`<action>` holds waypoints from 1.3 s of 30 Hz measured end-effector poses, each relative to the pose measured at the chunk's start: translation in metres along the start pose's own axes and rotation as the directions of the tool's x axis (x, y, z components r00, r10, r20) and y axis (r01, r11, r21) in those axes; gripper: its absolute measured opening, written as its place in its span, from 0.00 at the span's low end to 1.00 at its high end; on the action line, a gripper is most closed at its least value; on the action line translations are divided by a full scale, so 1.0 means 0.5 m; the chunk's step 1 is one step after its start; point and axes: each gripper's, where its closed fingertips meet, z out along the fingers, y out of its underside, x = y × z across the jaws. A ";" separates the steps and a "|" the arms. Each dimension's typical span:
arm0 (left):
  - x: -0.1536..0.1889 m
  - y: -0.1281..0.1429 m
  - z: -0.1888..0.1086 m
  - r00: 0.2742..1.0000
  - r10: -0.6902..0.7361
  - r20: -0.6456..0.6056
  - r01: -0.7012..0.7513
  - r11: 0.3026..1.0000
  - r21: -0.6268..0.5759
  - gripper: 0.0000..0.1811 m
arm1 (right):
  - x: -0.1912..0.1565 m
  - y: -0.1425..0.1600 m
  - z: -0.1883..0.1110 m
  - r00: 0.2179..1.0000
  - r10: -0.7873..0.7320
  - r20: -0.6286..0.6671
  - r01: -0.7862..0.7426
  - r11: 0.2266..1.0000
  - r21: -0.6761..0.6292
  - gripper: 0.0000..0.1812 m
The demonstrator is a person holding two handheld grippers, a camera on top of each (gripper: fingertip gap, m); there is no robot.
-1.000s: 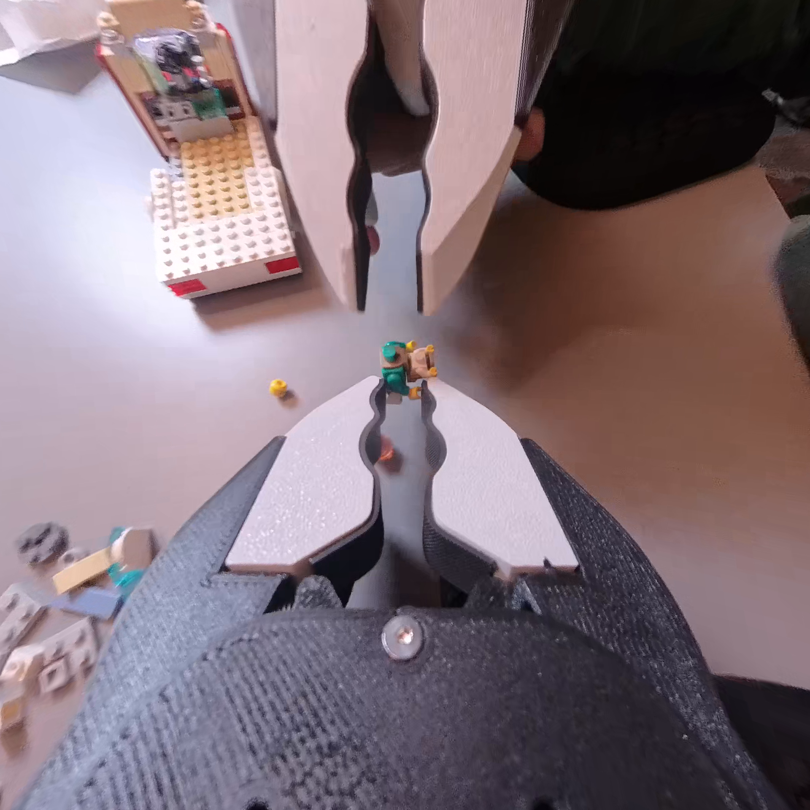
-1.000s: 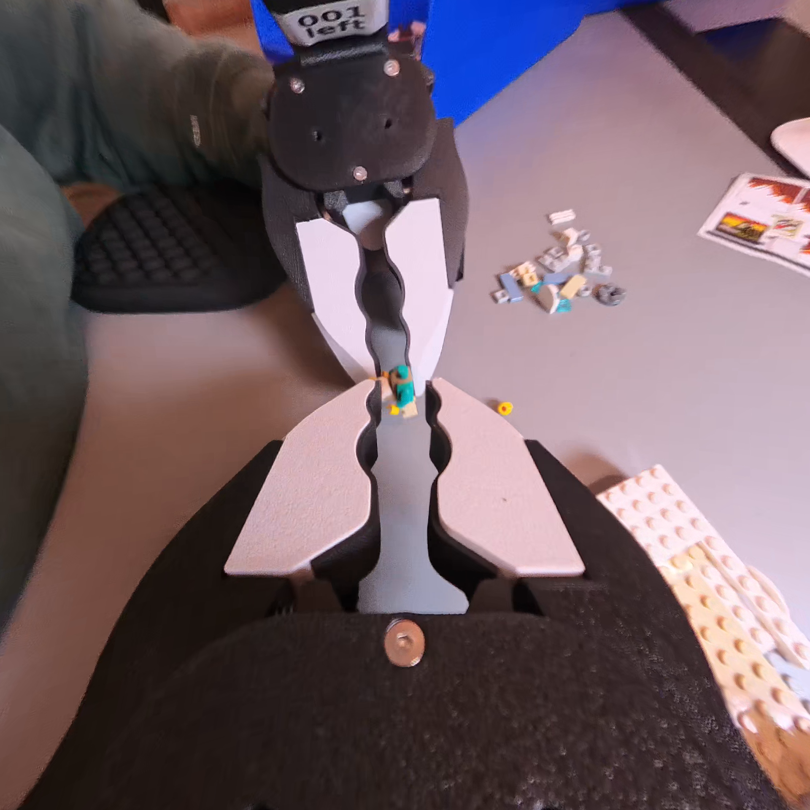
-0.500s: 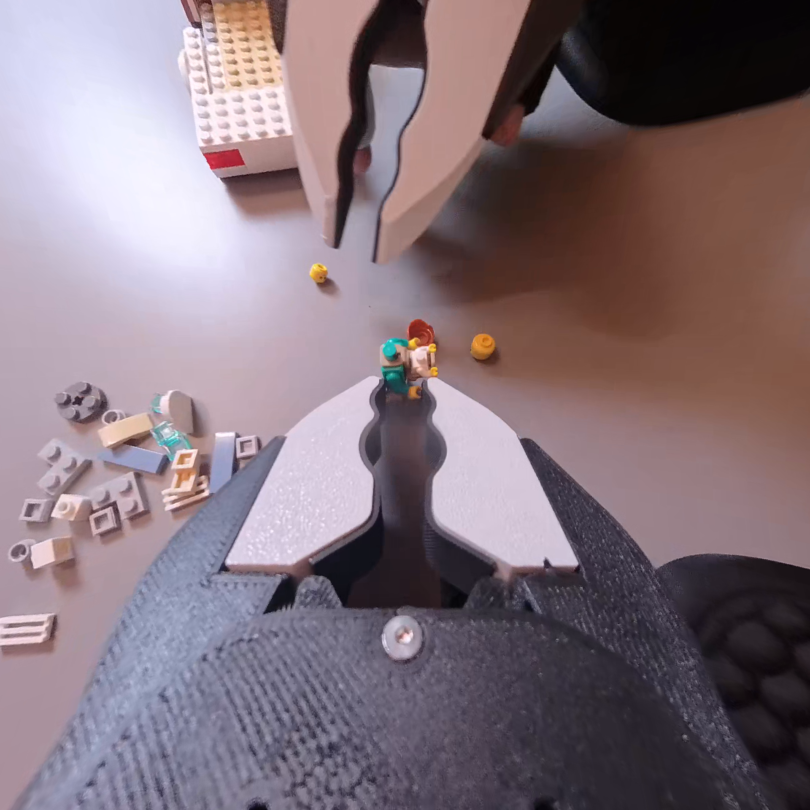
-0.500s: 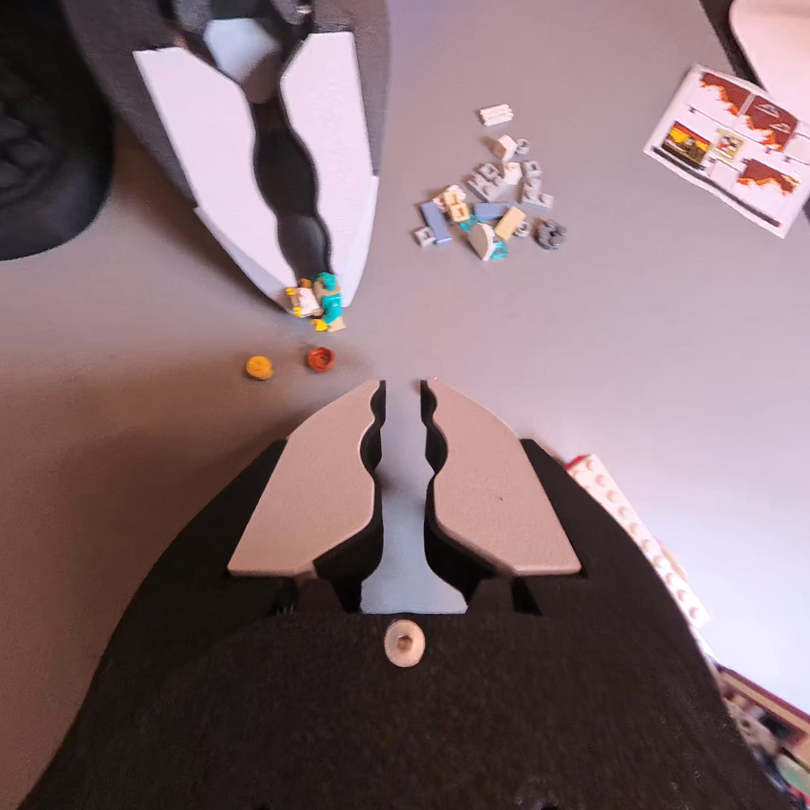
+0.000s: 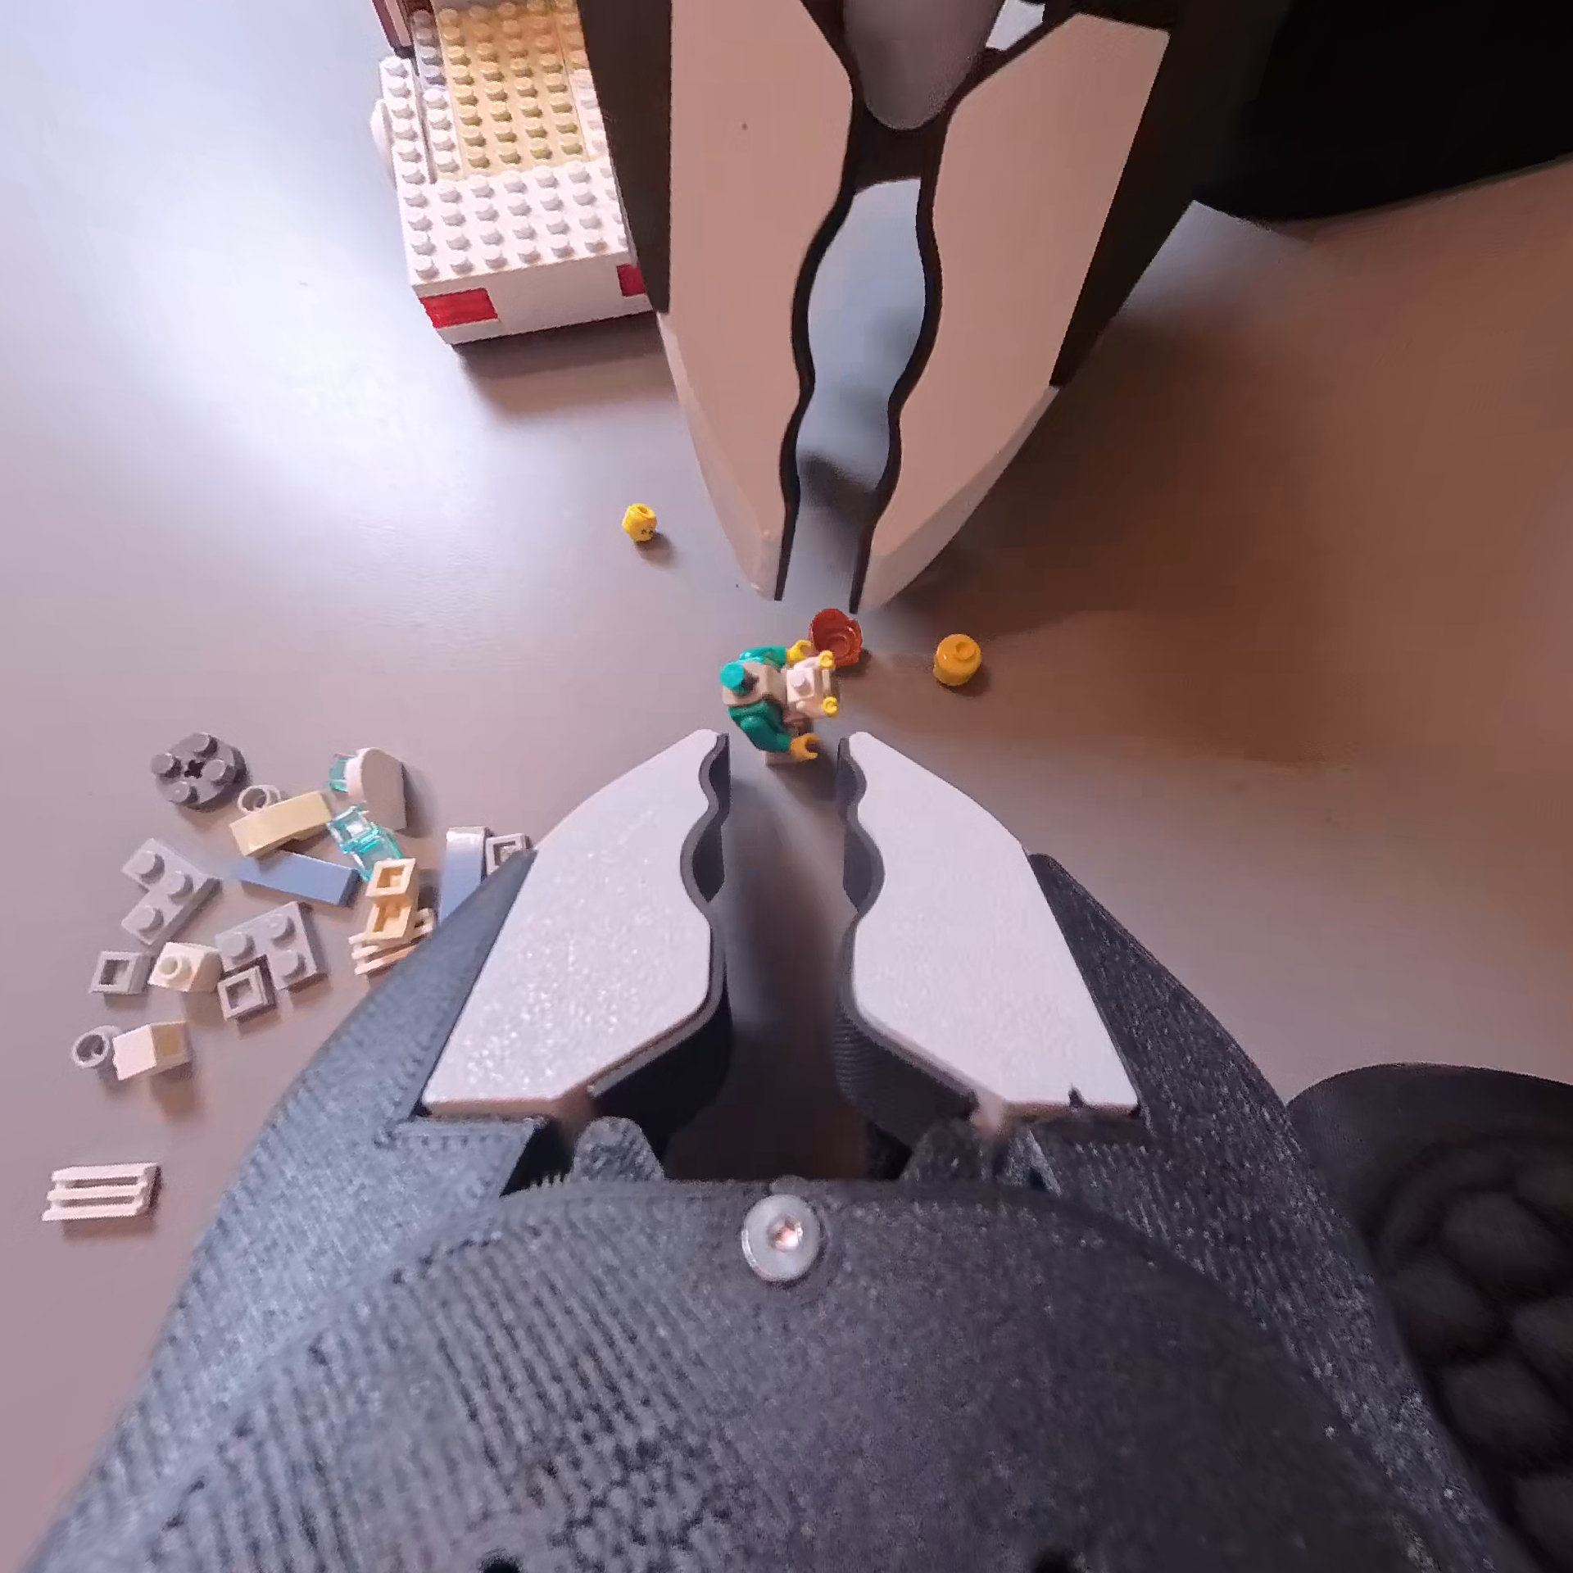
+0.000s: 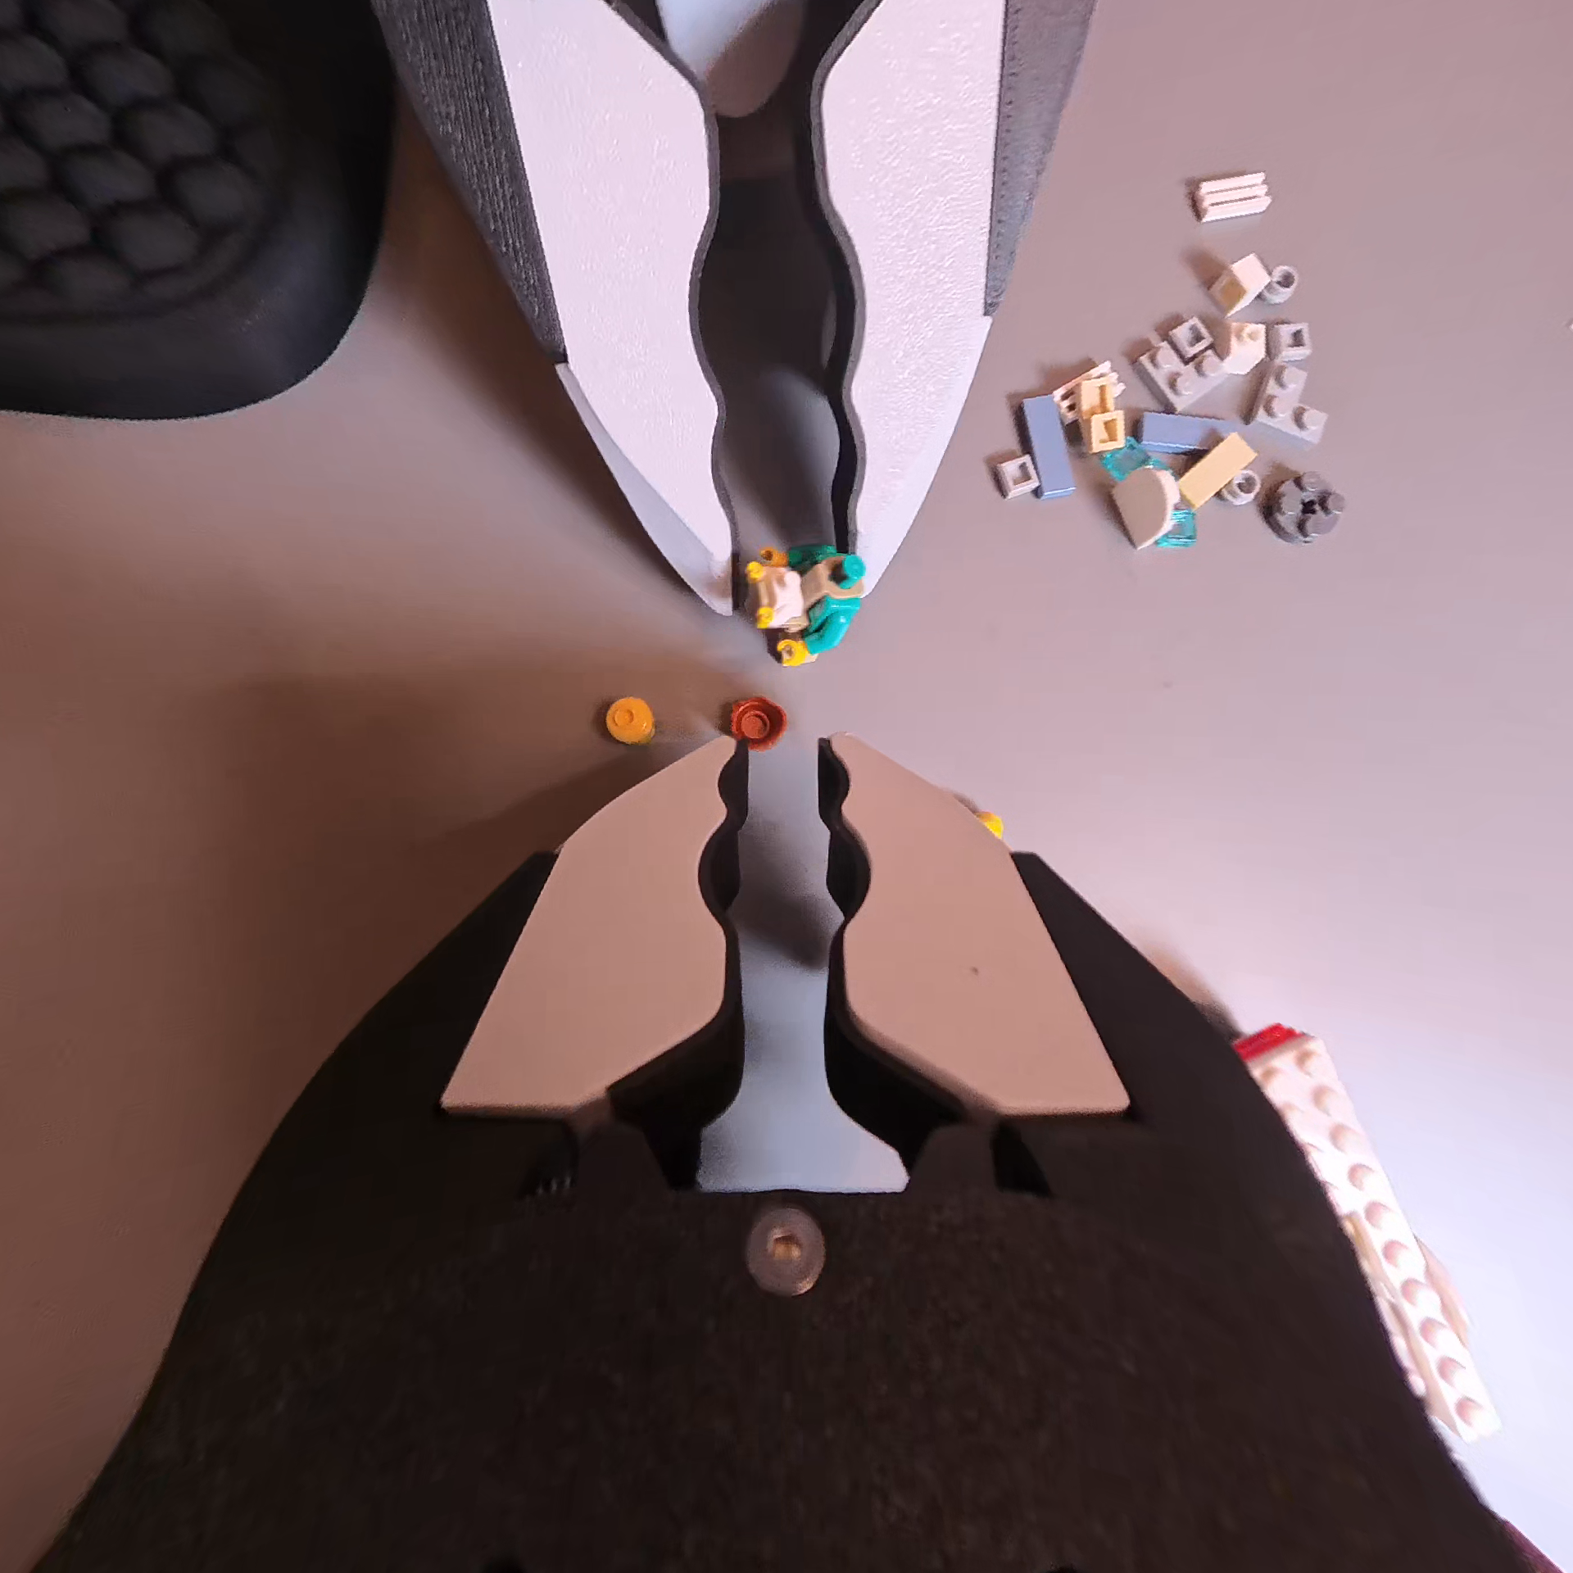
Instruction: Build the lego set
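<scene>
facing each other tip to tip over the counter point(image 5: 255, 528), both tools sit narrowly parted with nothing gripped. the minifigs point(image 5: 779, 694) point(image 6: 804, 600) lie just off the left tool point(image 5: 783, 749) tips, the red piece point(image 5: 836, 634) point(image 6: 756, 723) right at the right tool point(image 6: 779, 745) tips. orange stud point(image 5: 957, 660) beside it, loose bricks point(image 5: 255, 885) well apart.
</scene>
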 end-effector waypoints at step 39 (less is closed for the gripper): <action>0.127 -0.183 -0.116 0.706 -0.330 -0.627 0.655 0.642 0.399 0.07 | -0.101 -0.144 -0.151 0.948 -0.215 -0.233 0.312 0.772 0.554 0.05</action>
